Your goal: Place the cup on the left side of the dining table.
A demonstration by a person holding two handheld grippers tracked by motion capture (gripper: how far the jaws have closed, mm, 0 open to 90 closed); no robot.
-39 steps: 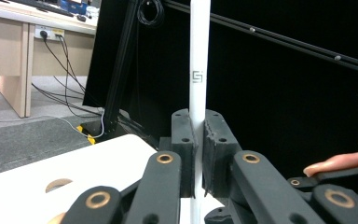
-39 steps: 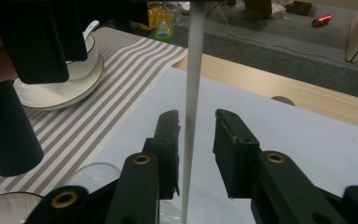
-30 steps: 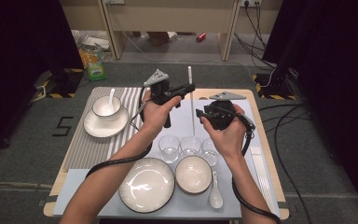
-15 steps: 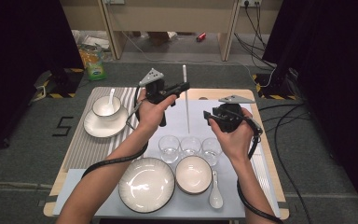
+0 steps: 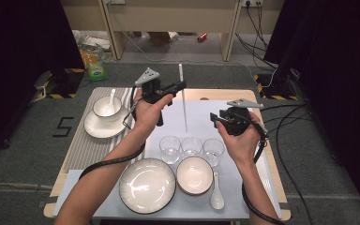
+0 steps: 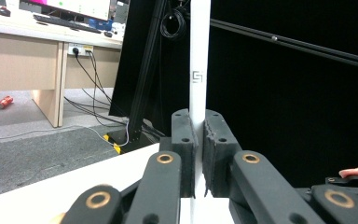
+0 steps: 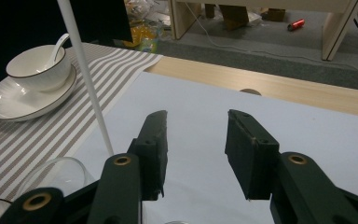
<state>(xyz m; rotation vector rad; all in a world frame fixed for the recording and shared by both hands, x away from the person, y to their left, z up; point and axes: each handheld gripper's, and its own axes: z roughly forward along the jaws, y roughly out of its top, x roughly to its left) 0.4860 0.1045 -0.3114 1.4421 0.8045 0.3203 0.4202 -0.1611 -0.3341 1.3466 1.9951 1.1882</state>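
Observation:
My left gripper (image 5: 183, 86) is shut on a long white stick (image 5: 183, 105), which stands upright over the far middle of the table. In the left gripper view the stick (image 6: 199, 70) rises from between the pressed pads of that gripper (image 6: 198, 140). My right gripper (image 5: 214, 118) hovers to the right of the stick, above the white mat (image 5: 201, 117). Its jaws have just been opening, and in the right gripper view they (image 7: 196, 140) stand apart with nothing between them. There the stick (image 7: 86, 79) slants at the left.
Three empty glasses (image 5: 191, 146) stand in a row at mid-table. In front of them are a large plate (image 5: 146, 185), a bowl (image 5: 195, 175) and a white spoon (image 5: 216, 192). A cup with a spoon on a saucer (image 5: 107, 108) sits on the striped mat (image 5: 86, 145) at left.
My right gripper has drawn away to the right of the stick and a little lower, with its jaws wider apart. The left gripper keeps the stick upright, almost still.

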